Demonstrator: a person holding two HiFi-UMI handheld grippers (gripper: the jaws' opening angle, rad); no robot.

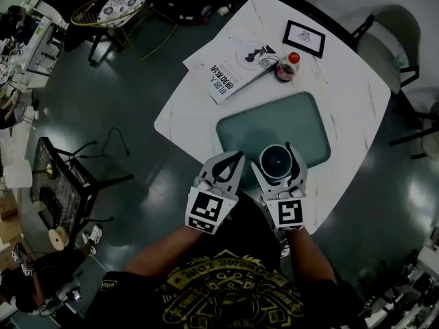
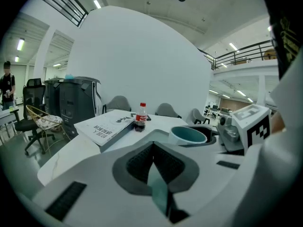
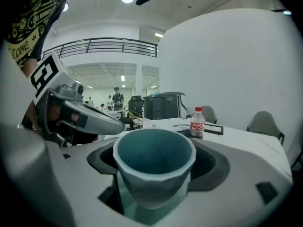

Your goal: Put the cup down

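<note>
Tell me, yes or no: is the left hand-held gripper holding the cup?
No, the left hand-held gripper is shut and empty; the cup sits in the right hand-held gripper.

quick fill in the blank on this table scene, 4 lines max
1. The right tongs are ____ on the cup.
2. The left tongs are shut and hold ____.
3. The bottle has a ____ cap.
4. The mat lies on the ____ table.

Missing words: shut; nothing; red; white
</note>
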